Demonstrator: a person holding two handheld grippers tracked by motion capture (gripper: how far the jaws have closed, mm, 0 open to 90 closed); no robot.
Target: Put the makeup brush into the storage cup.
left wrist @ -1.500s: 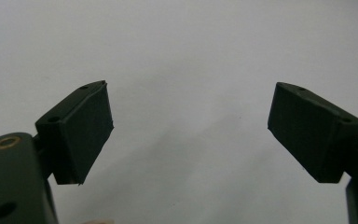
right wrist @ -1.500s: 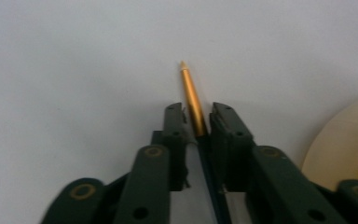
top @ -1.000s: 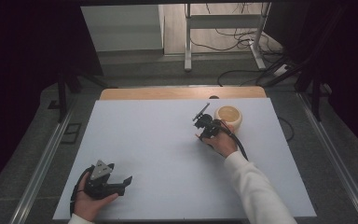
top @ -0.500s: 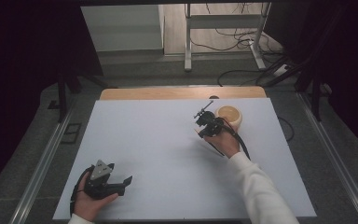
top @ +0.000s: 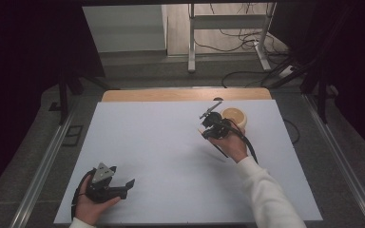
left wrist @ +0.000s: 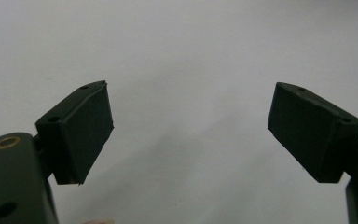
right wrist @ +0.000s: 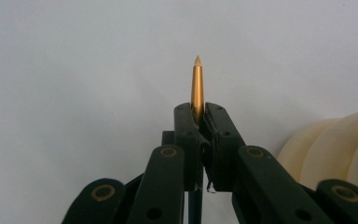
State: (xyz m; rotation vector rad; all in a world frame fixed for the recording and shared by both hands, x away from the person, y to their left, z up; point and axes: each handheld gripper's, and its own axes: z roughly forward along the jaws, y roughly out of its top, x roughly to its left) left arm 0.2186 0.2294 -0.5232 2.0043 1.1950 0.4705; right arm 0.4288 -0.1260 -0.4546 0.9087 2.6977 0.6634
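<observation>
My right tongs [right wrist: 198,122] pinch a gold pen [right wrist: 197,86] beside the cream bowl [top: 234,117] — my left tongs [left wrist: 186,133] rest spread on the bench [top: 161,142].

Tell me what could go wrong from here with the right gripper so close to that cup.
The right gripper pinches a thin gold pencil by a short stretch, so it may pivot or slip if its tip catches. The ribbed cream cup stands right beside that hand; a sideways swing could knock it. The left gripper rests open, too far to steady anything.
</observation>
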